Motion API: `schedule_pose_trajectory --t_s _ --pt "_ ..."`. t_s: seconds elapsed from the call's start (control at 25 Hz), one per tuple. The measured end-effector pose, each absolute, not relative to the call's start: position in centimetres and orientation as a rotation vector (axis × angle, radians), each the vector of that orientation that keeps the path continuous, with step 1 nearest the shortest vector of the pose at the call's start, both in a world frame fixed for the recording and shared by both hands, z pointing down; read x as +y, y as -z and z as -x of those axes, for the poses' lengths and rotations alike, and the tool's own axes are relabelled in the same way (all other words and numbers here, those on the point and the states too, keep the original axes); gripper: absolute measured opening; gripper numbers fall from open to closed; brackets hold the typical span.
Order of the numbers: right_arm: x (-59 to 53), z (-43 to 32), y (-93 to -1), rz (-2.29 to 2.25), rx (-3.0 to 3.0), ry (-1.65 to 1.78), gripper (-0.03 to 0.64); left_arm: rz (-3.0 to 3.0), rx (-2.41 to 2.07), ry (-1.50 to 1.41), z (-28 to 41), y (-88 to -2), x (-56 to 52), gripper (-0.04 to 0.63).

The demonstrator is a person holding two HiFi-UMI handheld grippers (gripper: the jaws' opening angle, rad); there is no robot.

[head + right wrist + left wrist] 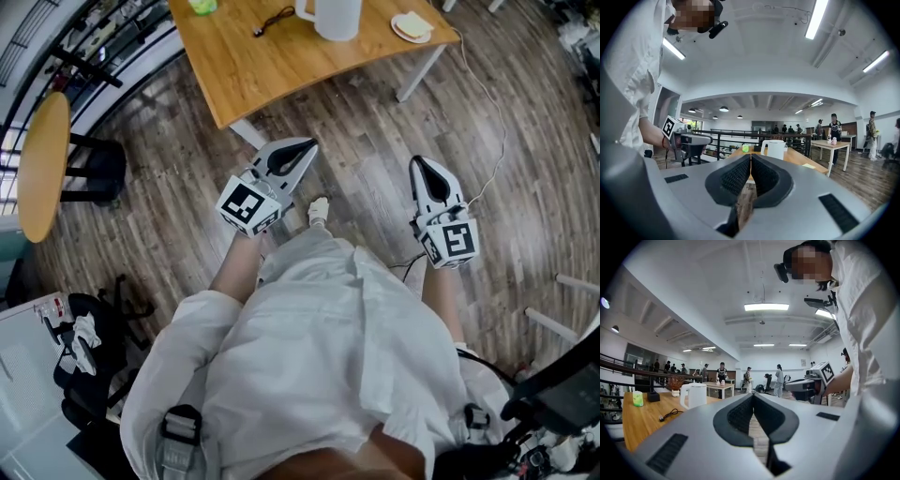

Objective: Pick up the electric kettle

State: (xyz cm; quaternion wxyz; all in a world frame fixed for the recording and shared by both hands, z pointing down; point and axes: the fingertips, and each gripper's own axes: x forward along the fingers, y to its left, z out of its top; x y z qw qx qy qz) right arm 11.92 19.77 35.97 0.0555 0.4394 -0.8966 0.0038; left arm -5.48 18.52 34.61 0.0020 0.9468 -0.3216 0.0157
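Head view: left gripper (302,148) and right gripper (418,167) empty, jaws together, held level short of counter (267,70); electric kettle (337,17) far, untouched. Likely approach phase.

Table (272,70): wood top, smooth, pale honey tone, low satin sheen; legs (422,71) white-painted, smooth.
Kettle (337,19): white plastic, smooth, matt.
Floor (375,131): wood planks, grey-brown, grain visible, dull finish.
Left gripper (309,144), right gripper (418,161): grey plastic shells, matt; pads (739,416) black, finely ribbed.
Shirt (319,347): white cloth, creased.
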Motion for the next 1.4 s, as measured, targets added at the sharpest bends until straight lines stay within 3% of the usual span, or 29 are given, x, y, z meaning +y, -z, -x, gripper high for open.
schedule_pose_trajectory --t_s 0.52,1.4 --pt "10.2 -7.8 -36.1 -1.42 -2.675 -0.027 0.012 -2.965 -1.002 -0.028 11.1 -34.7 7.7 0.008" --pt "2.5 -8.3 -37.8 -1.484 -2.627 -0.122 0.012 -2.944 -0.932 -0.048 11.1 -36.4 -0.3 0.008"
